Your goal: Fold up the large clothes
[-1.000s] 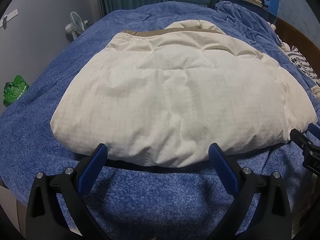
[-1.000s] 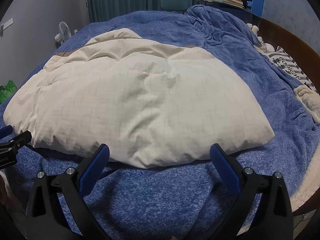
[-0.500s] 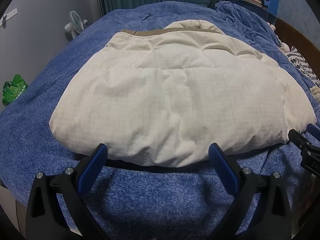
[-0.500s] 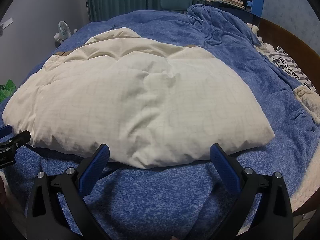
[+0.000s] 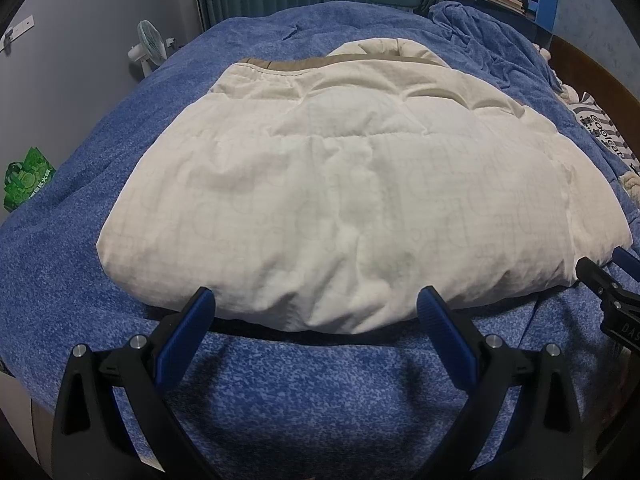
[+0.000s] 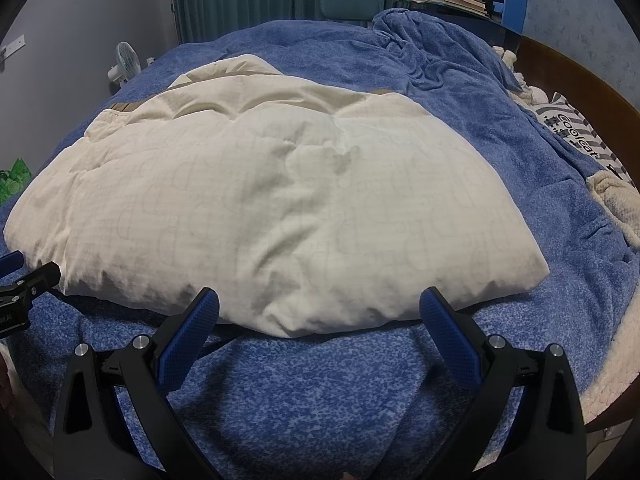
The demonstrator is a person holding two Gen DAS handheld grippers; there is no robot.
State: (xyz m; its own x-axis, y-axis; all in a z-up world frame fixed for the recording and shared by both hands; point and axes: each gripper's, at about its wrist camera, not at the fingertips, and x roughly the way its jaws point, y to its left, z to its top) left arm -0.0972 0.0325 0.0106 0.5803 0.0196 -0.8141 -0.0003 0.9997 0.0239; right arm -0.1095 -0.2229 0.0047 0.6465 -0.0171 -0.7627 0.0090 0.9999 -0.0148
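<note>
The puffy cream jacket [image 5: 340, 200] lies flat in the middle of the blue bed [image 5: 280, 400]. My left gripper [image 5: 316, 312] and my right gripper [image 6: 320, 312] wait just in front of the jacket's near edge, fingers spread wide and holding nothing. I think the jacket is soft, light and squishy — maybe a bit slippery too. I would pinch the two near corners, not the fat middle. Beyond the jacket the bed has lots of open room, but a bunched blanket [image 6: 440, 52] sits far right of the jacket.

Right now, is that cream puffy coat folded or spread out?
Folded: the coat lies as one compact padded bundle on the blue bedspread, no sleeves showing.
</note>
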